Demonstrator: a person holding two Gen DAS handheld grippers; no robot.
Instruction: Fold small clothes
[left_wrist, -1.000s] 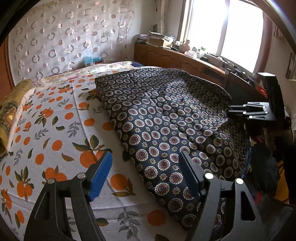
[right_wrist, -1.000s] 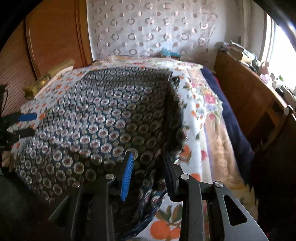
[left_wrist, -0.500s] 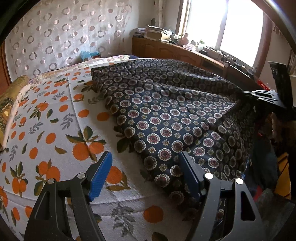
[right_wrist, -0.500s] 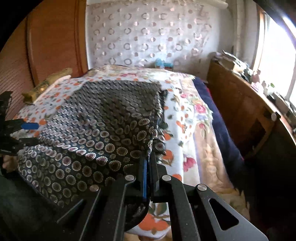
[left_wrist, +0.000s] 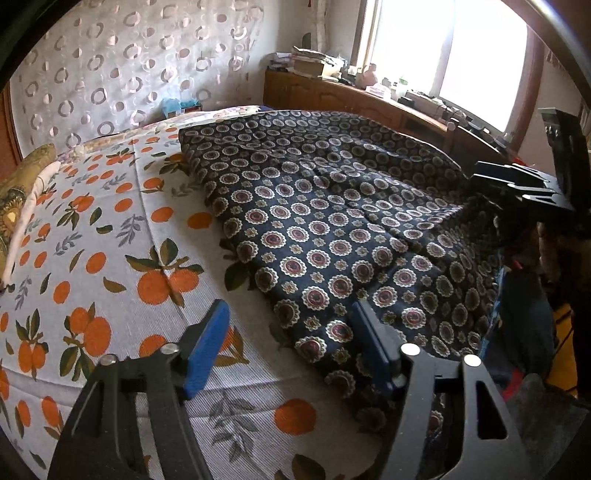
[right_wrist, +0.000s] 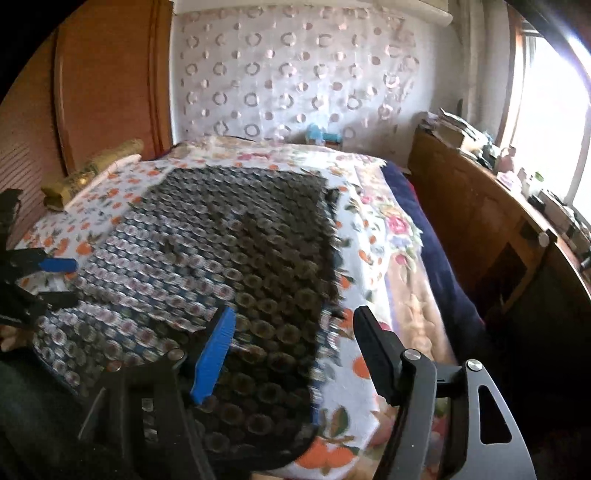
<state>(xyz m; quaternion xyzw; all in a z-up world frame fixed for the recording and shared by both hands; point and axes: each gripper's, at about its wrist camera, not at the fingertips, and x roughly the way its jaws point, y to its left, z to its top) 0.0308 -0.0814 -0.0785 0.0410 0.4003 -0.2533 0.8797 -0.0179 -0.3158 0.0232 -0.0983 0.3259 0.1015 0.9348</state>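
1. Half a second ago the right gripper (right_wrist: 291, 350) was pinched shut on the edge of the dark flower-print cloth (left_wrist: 332, 229). Now its jaws have just been opening, and they stand apart with the cloth lying under them, not pressed.
2. The left gripper (left_wrist: 288, 350) has closed its jaws a little. They are still apart, and nothing is pinched. One blue pad hangs over the orange-print bed sheet (left_wrist: 92, 258), the other over the cloth's near corner.
3. The cloth lies spread flat on the bed. Its near end droops over the bed's edge, toward the person.
4. I think a fold was just laid down, and the next fold needs a new grab.
5. What could go wrong: the hanging end may pull the cloth off the bed, since no jaws hold it.
6. The jaws might also pinch the sheet along with the cloth, because the two lie right on each other.
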